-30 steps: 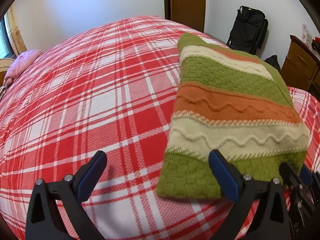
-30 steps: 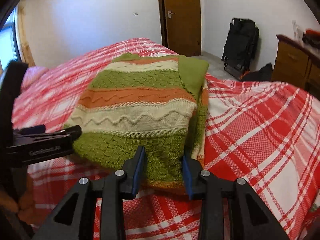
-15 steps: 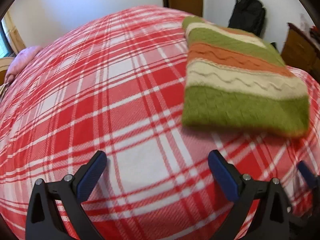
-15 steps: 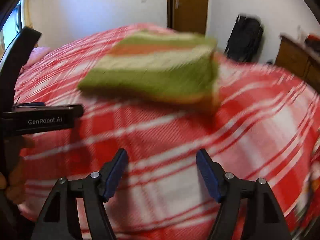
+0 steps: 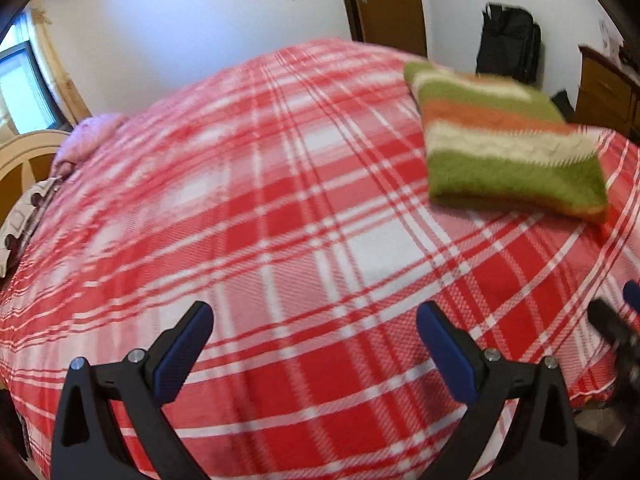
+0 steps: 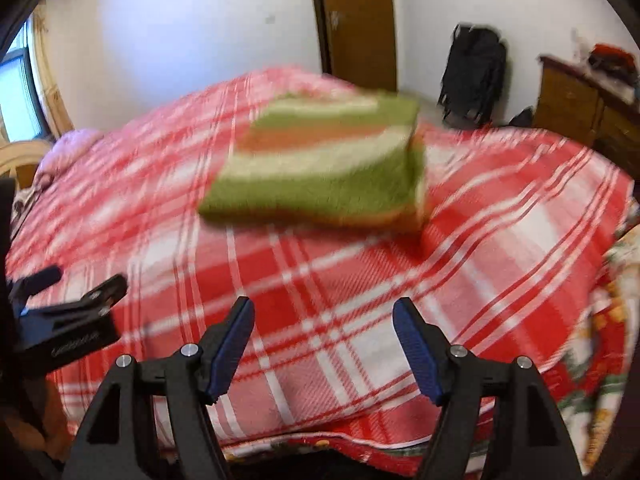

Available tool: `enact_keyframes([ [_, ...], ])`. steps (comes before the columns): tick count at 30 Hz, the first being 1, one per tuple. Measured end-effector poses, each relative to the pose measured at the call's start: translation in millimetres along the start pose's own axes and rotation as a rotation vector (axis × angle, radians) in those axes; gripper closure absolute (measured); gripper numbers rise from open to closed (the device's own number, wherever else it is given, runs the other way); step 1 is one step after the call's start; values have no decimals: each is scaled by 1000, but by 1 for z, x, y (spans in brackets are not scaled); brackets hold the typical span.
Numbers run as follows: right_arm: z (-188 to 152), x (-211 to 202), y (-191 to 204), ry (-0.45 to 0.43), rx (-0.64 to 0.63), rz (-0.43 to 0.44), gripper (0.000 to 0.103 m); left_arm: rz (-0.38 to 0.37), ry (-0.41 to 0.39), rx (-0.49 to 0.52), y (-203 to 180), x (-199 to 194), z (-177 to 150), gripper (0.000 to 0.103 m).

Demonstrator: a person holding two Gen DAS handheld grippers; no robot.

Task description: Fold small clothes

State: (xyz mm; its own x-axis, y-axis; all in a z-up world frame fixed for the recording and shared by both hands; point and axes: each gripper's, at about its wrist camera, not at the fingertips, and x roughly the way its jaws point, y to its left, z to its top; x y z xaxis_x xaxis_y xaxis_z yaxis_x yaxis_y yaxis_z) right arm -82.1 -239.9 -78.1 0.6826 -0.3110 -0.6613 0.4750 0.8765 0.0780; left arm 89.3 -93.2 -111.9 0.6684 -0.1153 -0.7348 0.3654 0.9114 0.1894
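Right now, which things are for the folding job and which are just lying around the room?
For the job:
- folded striped sweater
- plaid bed cover it lies on
- left claw, open and empty
- right claw, open and empty

Just lying about:
- pink pillow
- black backpack
- wooden dresser
- brown door

Only one marking shows: a line of pale lettering printed along the black body of the left gripper, seen at the left edge of the right wrist view. Blur smears it, and its letters cannot be made out. Nothing else in either view carries legible writing: no label, brand, number or sign can be read on the sweater, on the plaid bed cover, on the door, on the black bag or on the dresser
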Motion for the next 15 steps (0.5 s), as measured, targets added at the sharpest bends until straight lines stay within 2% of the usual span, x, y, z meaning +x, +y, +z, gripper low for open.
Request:
enact_keyframes([
  [7, 37, -72, 3, -276, -8, -35, 30, -9, -193, -74, 23, -63, 22, 0],
  [11, 51, -101, 8, -360, -32, -44, 30, -37, -317, -81, 24, -103, 34, 0],
  [15, 60, -128, 7, -443, -23, -45, 30, -73, -382, -86, 26, -130, 49, 0],
])
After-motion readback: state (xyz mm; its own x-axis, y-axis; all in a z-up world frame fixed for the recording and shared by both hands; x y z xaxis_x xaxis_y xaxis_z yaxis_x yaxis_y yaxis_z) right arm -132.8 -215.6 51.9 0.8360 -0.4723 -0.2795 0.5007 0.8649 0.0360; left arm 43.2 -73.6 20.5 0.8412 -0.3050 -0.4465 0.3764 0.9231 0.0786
